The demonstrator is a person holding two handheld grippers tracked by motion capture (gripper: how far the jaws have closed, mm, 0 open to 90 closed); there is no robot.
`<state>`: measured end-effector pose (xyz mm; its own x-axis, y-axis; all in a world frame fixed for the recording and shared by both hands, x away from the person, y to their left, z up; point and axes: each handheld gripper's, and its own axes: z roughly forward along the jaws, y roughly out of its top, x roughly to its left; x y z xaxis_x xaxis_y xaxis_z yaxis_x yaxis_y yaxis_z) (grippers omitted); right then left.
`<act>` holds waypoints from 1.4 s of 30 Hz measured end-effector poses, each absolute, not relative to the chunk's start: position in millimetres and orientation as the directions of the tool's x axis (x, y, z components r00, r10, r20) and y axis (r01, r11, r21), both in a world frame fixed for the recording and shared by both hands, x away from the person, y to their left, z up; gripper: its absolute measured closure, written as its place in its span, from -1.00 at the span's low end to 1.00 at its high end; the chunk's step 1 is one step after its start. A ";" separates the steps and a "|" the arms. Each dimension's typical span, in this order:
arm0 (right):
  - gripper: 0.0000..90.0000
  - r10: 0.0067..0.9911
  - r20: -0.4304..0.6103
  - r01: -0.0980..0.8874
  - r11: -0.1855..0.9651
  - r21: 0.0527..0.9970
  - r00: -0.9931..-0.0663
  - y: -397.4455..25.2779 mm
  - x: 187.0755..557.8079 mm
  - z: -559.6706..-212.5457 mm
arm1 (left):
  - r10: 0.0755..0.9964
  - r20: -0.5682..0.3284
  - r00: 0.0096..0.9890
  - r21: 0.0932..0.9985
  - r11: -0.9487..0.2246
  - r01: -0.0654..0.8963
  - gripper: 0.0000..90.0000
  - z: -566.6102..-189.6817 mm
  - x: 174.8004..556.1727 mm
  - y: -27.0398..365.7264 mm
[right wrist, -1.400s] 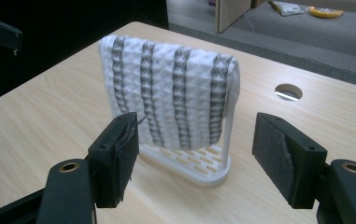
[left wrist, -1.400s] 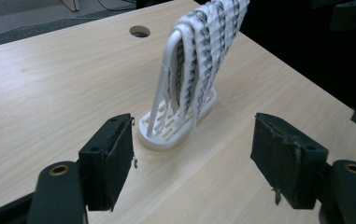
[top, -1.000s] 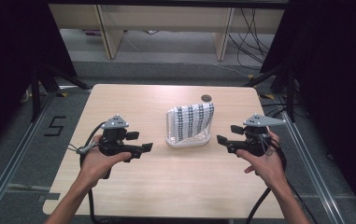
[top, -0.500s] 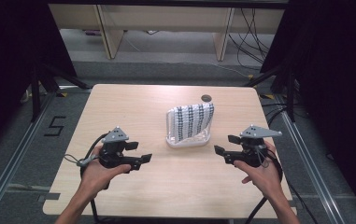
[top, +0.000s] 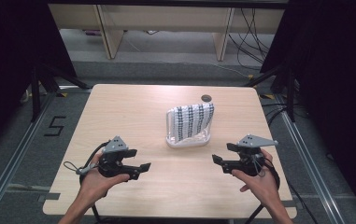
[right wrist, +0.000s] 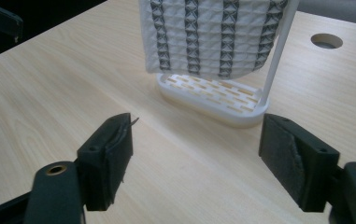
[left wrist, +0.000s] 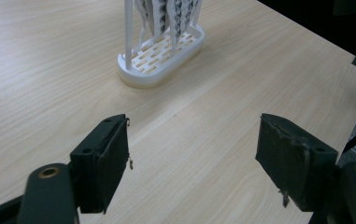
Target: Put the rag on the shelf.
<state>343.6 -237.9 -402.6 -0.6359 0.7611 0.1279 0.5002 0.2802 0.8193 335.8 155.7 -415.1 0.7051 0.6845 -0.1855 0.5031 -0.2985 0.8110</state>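
Note:
A white rack [top: 188, 139] with an oval slotted base stands mid-table, and a white cloth with black patterned stripes [top: 192, 119] hangs over it. The rack [left wrist: 159, 53] lies ahead in the left gripper view; in the right gripper view the cloth [right wrist: 208, 35] drapes above the rack's base [right wrist: 213, 98]. My left gripper [top: 138, 169] is held low at the front left, open and empty, well short of the rack. My right gripper [top: 220, 162] sits at the front right, also open with nothing between its jaws. Both point inward toward the table's middle.
A round cable hole [top: 206, 98] lies in the wooden table [top: 133, 107] behind the rack. Table edges drop to a grey floor with metal rails [top: 12, 158] at both sides. Cables trail from each gripper off the front edge.
Both hands have drawn back toward the table's front edge, away from the rack. The jaws stay open throughout. The rack and cloth have not moved.

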 end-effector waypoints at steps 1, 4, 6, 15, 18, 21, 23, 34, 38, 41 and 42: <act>-0.46 0.762 0.102 0.478 0.290 0.829 -0.640 -238.6 344.3 -403.9 | 0.687 -0.173 0.706 0.807 -0.311 0.501 -0.48 -415.8 334.9 156.7; -0.48 0.757 0.106 0.478 0.292 0.828 -0.645 -237.8 342.2 -405.9 | 0.685 -0.184 0.705 0.805 -0.306 0.508 -0.52 -419.2 332.6 158.0; -0.49 0.760 0.125 0.500 0.284 0.818 -0.637 -236.6 337.7 -407.2 | 0.687 -0.180 0.704 0.804 -0.309 0.508 -0.53 -421.4 330.8 159.1; -0.48 0.759 0.127 0.498 0.282 0.820 -0.638 -235.0 330.0 -415.4 | 0.692 -0.179 0.700 0.798 -0.314 0.514 -0.53 -431.5 323.5 162.8; -0.48 0.761 0.135 0.513 0.285 0.810 -0.635 -235.3 326.9 -418.3 | 0.697 -0.172 0.696 0.801 -0.313 0.511 -0.53 -434.2 321.1 164.0; -0.48 0.761 0.130 0.511 0.287 0.810 -0.635 -235.3 324.9 -421.9 | 0.689 -0.156 0.708 0.792 -0.340 0.506 -0.53 -436.0 319.0 166.0; -0.48 0.751 0.130 0.506 0.295 0.811 -0.647 -235.2 325.0 -424.2 | 0.696 -0.152 0.702 0.796 -0.334 0.504 -0.53 -438.4 316.8 165.2; -0.50 0.756 0.154 0.531 0.284 0.798 -0.636 -232.9 316.7 -432.4 | 0.685 -0.150 0.713 0.785 -0.356 0.507 -0.53 -449.1 308.6 168.8; -0.51 0.755 0.148 0.524 0.287 0.801 -0.639 -233.0 315.3 -435.4 | 0.689 -0.144 0.710 0.781 -0.361 0.509 -0.53 -451.2 305.9 169.9; -0.53 0.751 0.156 0.535 0.292 0.793 -0.642 -232.6 312.7 -439.6 | 0.693 -0.149 0.705 0.786 -0.350 0.510 -0.53 -454.4 303.4 170.7; -0.54 0.752 0.163 0.542 0.290 0.789 -0.639 -232.3 311.8 -441.7 | 0.689 -0.145 0.710 0.780 -0.361 0.511 -0.53 -454.4 303.0 172.1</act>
